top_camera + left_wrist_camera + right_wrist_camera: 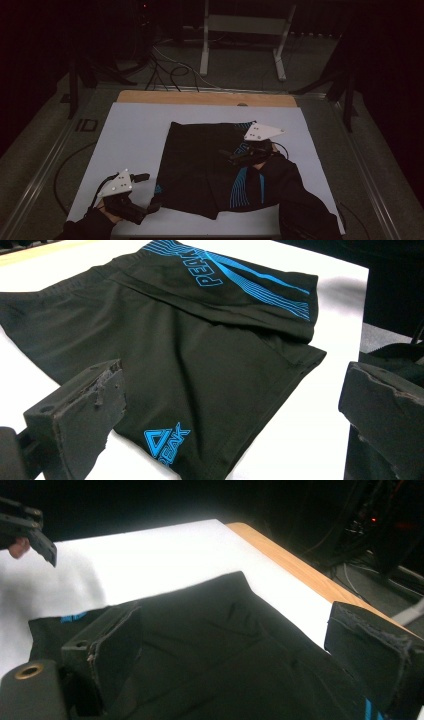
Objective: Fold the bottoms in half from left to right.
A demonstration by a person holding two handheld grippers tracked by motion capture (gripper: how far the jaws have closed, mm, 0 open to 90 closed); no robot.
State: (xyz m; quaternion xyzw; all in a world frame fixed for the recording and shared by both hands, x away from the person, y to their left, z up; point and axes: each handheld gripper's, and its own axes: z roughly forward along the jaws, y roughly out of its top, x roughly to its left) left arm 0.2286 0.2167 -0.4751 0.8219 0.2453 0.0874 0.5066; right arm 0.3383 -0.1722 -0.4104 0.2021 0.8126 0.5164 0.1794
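Dim surroundings frame a white-covered bench point(130, 145) with a bare wooden strip along its far edge, and beyond it cables trail over the floor toward a pale metal stand point(245, 30). Spread flat near the middle of the white cover lies a pair of black shorts point(200, 165) with blue striping and a blue logo. One part of the cloth is already laid over the rest, so in the left gripper view the striped panel sits as a second layer on top, with a clear fold edge running across it. That suggests the work in hand is folding the garment, and that it is partway along.

At the near left corner of the shorts, the left tongs point(145, 192) rest on the bench. Their jaws stand wide apart with nothing between them, and the left gripper view looks straight past them at the hem with the small logo. Sitting there puts them in line to take that corner, or to pin it while the other side is turned over.

On the right half of the garment, the right tongs point(235, 156) hover over the cloth by the striped panel. Their jaws are likewise spread, and the cloth passes beneath them, not between them. The right gripper view looks along the smooth black fabric toward the far wooden edge. I judge they are placed there either to smooth the layer just laid or to choose the next edge to lift.
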